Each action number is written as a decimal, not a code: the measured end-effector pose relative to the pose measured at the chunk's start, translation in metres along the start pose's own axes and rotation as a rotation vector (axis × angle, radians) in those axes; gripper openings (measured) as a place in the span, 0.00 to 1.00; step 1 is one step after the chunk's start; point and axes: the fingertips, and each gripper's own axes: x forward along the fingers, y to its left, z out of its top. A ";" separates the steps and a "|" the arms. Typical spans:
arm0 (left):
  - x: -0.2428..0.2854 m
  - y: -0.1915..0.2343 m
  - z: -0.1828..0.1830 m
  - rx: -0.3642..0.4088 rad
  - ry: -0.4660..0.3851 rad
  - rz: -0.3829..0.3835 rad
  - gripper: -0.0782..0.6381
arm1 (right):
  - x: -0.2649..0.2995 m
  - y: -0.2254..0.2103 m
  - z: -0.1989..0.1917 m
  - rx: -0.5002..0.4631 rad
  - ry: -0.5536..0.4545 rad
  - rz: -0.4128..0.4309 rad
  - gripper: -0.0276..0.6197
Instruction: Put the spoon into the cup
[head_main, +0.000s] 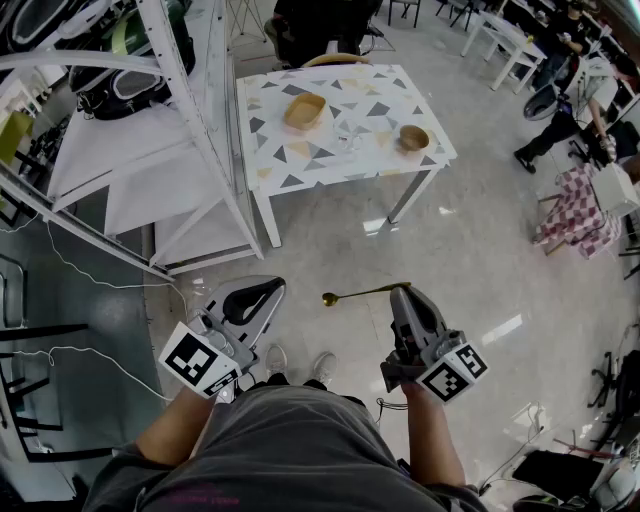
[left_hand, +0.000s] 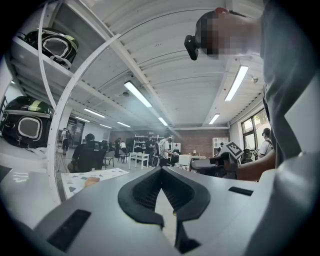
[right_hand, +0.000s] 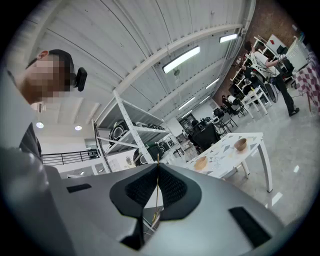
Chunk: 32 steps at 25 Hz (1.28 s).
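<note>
While the person stands well back from the table (head_main: 300, 165), right gripper (head_main: 401, 291): jaws pinched on the handle of the gold spoon (head_main: 366, 293).
Spoon: roughly level, bowl end poking out toward the left gripper, over the floor.
Left gripper (head_main: 272, 287): jaws closed together, nothing between them.
Cup (head_main: 347, 140): clear and faint, on the table between two wooden bowls (head_main: 305, 110), well apart from the spoon.

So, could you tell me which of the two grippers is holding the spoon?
The right gripper: its jaws are closed on the gold spoon, held by its handle. The left gripper is shut on nothing.
</note>
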 end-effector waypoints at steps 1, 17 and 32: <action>0.002 -0.001 0.000 0.001 -0.002 0.000 0.13 | 0.000 -0.002 0.001 0.000 0.000 0.001 0.08; 0.033 -0.024 -0.007 -0.001 -0.008 0.030 0.13 | -0.012 -0.033 0.016 -0.012 0.017 0.033 0.08; 0.061 -0.048 -0.007 0.020 -0.007 0.063 0.13 | -0.032 -0.065 0.031 -0.003 0.024 0.063 0.08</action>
